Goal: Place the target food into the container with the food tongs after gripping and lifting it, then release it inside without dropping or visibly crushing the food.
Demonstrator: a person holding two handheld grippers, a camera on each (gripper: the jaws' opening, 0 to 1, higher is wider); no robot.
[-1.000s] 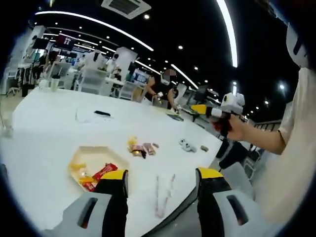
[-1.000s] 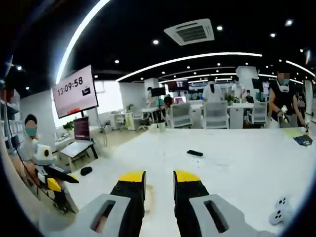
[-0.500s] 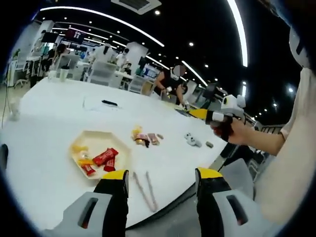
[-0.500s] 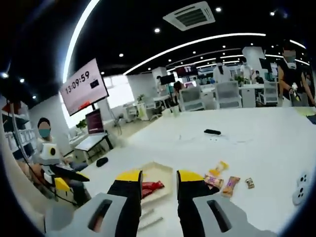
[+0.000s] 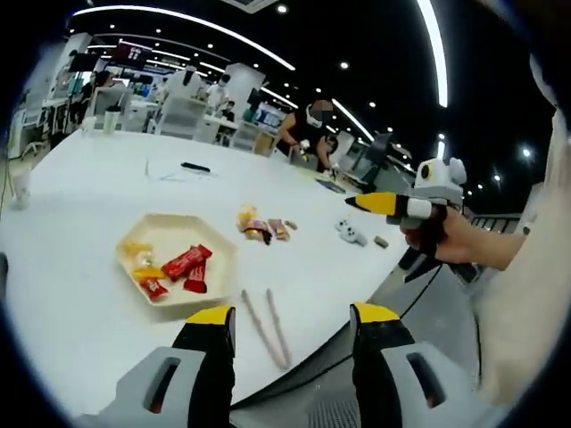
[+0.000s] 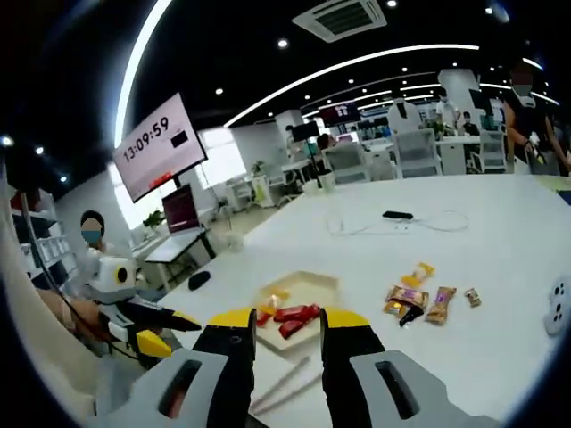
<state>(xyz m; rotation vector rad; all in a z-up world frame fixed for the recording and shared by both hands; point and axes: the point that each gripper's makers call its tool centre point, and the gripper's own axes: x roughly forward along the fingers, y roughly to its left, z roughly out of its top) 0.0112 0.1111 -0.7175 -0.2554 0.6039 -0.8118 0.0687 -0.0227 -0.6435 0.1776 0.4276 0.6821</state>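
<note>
Bare table [image 5: 71, 205] left of tray [image 5: 223, 259], tongs [image 5: 265, 325] beside

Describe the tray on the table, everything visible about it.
The tray is a shallow, pale cream, hexagonal dish with a low raised rim, apparently plastic. It lies flat on the white table, near the edge closest to the cameras. Inside lie red snack packets and a few yellow-orange wrapped pieces. The food tongs rest just beside it on the table, apart from it. Neither tool touches it.

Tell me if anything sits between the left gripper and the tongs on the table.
Nothing visible does. The tongs lie on bare white table just beyond the left gripper, whose fingers are spread, with the tray off to one side.
</note>
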